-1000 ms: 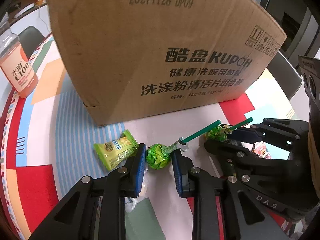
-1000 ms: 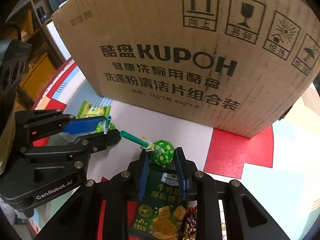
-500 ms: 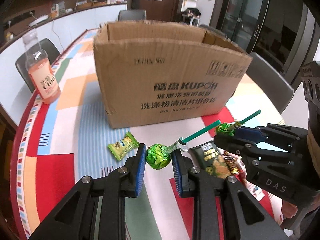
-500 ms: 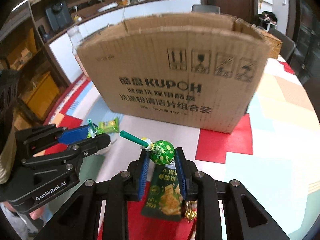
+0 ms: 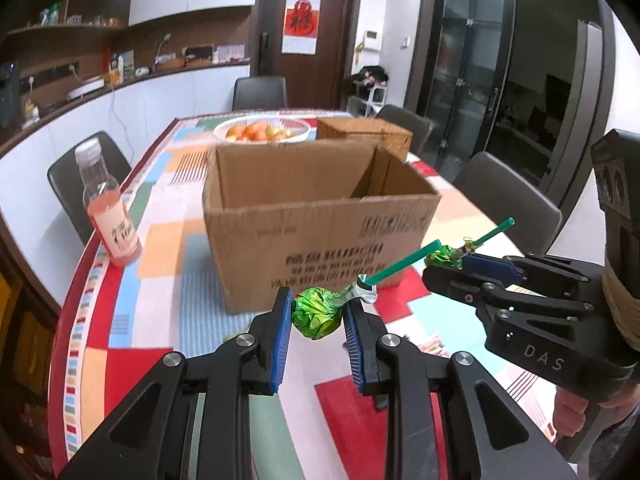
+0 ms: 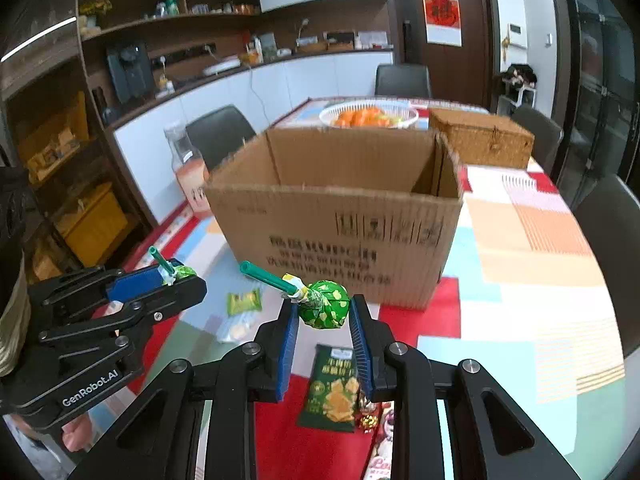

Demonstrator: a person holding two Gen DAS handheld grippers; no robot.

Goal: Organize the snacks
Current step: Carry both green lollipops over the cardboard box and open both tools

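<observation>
Left gripper clenched on a green foil-wrapped lollipop; right gripper grips a 2nd green lollipop. Both held above the table, before the open brown cardboard box, seemingly empty.

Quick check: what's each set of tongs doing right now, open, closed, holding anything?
Left tongs: shut on a green-wrapped lollipop.
Right tongs: shut on a second green lollipop.
</observation>
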